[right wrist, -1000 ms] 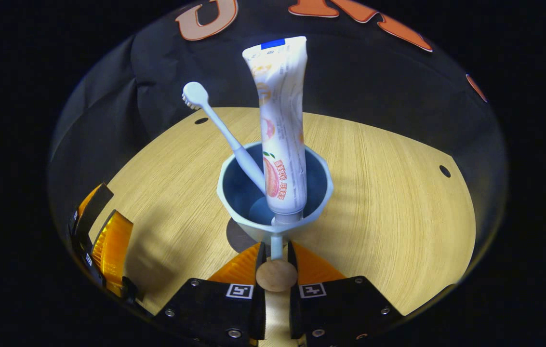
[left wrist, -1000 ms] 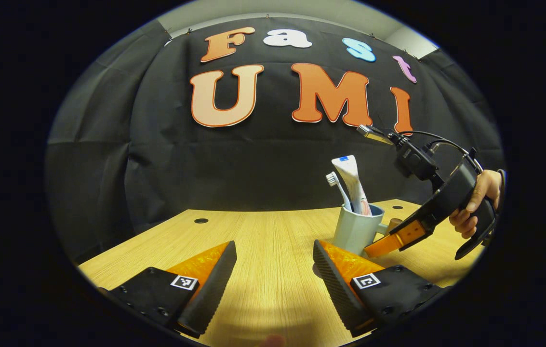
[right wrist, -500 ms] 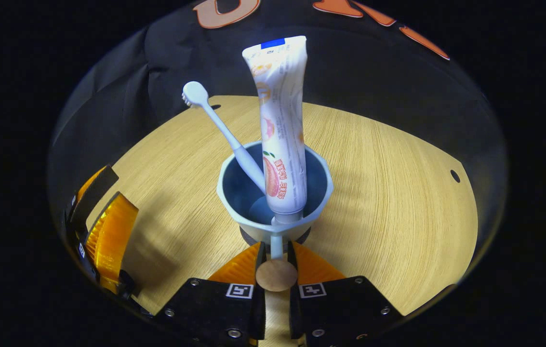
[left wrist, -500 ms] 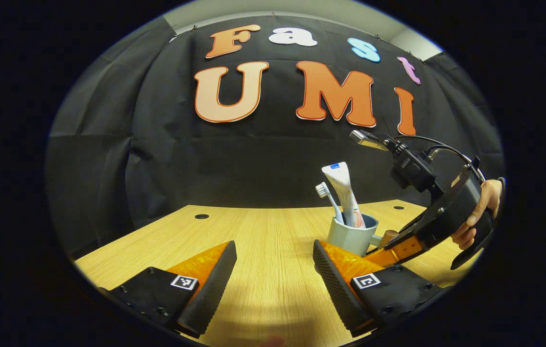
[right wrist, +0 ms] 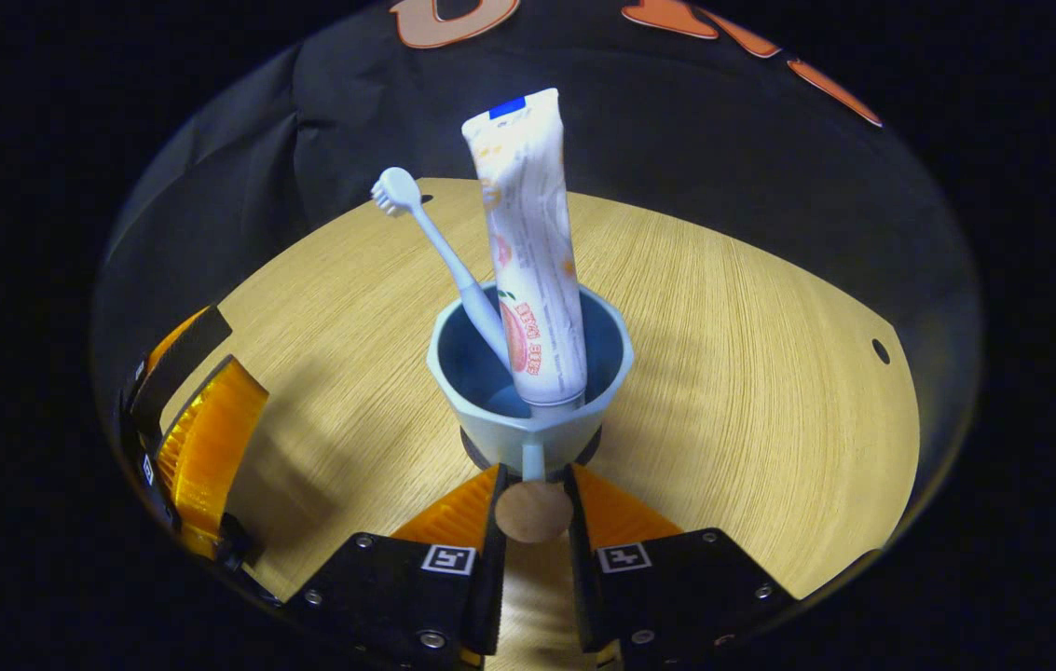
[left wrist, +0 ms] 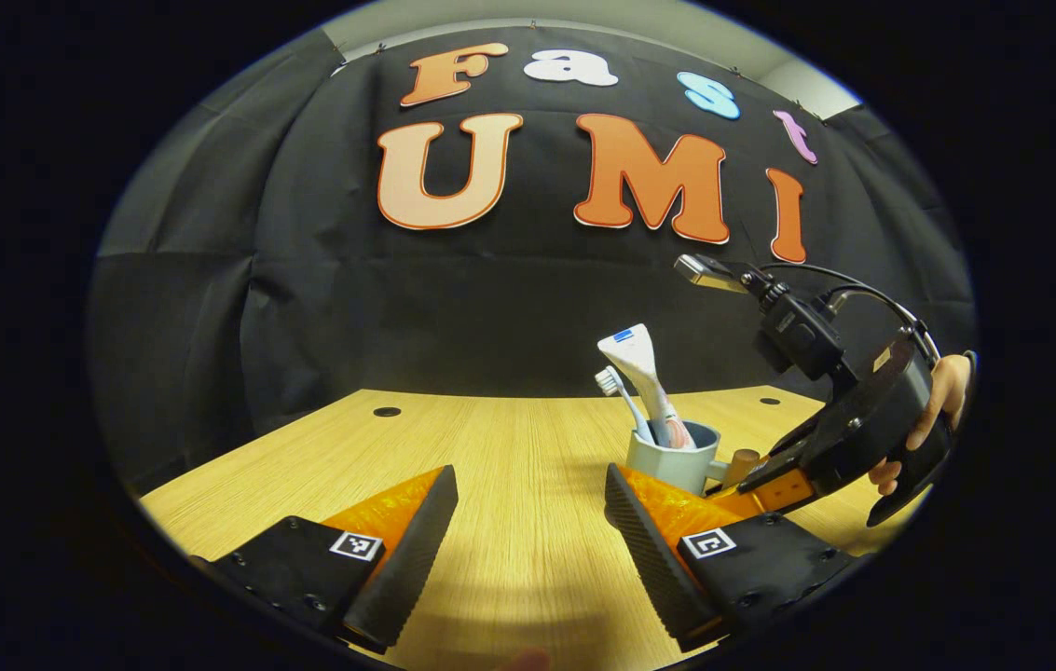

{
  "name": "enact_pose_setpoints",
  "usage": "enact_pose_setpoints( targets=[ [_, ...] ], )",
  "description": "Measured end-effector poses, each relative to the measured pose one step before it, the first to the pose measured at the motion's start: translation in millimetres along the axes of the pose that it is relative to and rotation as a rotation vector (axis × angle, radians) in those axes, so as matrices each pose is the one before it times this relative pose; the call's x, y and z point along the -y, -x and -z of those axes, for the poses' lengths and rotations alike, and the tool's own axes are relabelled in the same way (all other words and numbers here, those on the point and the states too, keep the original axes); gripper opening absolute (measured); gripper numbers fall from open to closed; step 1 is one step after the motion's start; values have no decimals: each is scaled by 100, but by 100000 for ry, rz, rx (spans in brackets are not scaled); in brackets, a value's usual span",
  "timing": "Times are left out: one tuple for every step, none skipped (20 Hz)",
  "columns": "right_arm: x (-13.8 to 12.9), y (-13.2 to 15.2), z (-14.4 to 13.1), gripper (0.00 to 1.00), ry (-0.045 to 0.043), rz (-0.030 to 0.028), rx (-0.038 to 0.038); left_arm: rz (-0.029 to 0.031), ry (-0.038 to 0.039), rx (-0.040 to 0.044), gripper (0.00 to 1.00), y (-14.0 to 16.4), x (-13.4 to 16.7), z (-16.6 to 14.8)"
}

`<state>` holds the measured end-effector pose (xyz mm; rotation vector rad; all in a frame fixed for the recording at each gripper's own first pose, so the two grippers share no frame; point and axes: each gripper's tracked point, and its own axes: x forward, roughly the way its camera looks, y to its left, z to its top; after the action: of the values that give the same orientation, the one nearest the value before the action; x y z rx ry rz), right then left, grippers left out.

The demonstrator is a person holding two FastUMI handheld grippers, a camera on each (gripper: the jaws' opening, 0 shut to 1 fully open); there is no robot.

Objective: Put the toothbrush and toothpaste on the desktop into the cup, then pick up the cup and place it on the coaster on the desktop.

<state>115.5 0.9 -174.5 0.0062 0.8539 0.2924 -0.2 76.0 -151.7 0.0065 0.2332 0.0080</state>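
A pale blue cup (right wrist: 528, 431) stands on a dark round coaster (right wrist: 470, 445) on the wooden table. Inside it a white toothpaste tube (right wrist: 528, 252) stands cap down and a pale toothbrush (right wrist: 439, 247) leans left. My right gripper (right wrist: 534, 471) is open by a small gap around the cup's handle with its wooden knob (right wrist: 534, 511). In the left gripper view the cup (left wrist: 667, 464) sits right of centre, and the right gripper (left wrist: 770, 486), held by a hand (left wrist: 942, 410), reaches its handle. My left gripper (left wrist: 529, 473) hovers open over the table with nothing between its fingers.
The wooden table (right wrist: 751, 373) has small dark holes (right wrist: 881, 351) near its far edge. The left gripper (right wrist: 201, 438) shows at the left of the right gripper view, a short way from the cup. Black cloth walls off the back.
The cup came down onto the coaster and now sits lower and farther left in the left gripper view. The right gripper's fingers have spread apart slightly at the handle. The toothpaste tilted a little.
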Motion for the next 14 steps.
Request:
enact_pose_setpoints(
  targets=[
    [-347,324,-115,37,-77,-1821,1462,-372,-144,-322,100,32,-67,84],
    [-139,330,-191,43,-377,-1431,1573,-396,-96,-183,100,15,2,-15],
    [-82,359,-149,46,-538,-858,1967,-13,-32,29,100,4,85,-64],
    [147,226,-120,52,-537,-341,1834,74,49,76,100,127,91,-131],
    [288,303,-9,56,-355,35,1710,261,78,182,100,-49,210,-165],
    [412,411,-49,57,-315,406,1840,197,17,257,100,-10,196,-161],
    [546,406,-85,62,99,1086,2027,108,-127,287,100,20,125,-159],
    [648,384,-210,63,530,960,2771,75,-506,386,97,-39,195,-247],
    [226,395,-66,63,-104,-625,2469,-204,-665,381,100,-121,67,-208],
    [140,788,-117,64,-514,-969,2001,-46,-517,336,100,-86,182,-229],
    [-42,304,-80,65,-328,-848,1899,-89,-676,454,100,-72,129,-350],
    [151,517,-162,66,46,-512,1905,-65,-437,483,100,-153,246,-279],
    [103,458,-167,67,480,-234,2302,187,-228,370,100,-32,261,-224],
    [352,545,-215,68,999,546,2466,343,-40,186,97,14,378,-275]
  ],
)
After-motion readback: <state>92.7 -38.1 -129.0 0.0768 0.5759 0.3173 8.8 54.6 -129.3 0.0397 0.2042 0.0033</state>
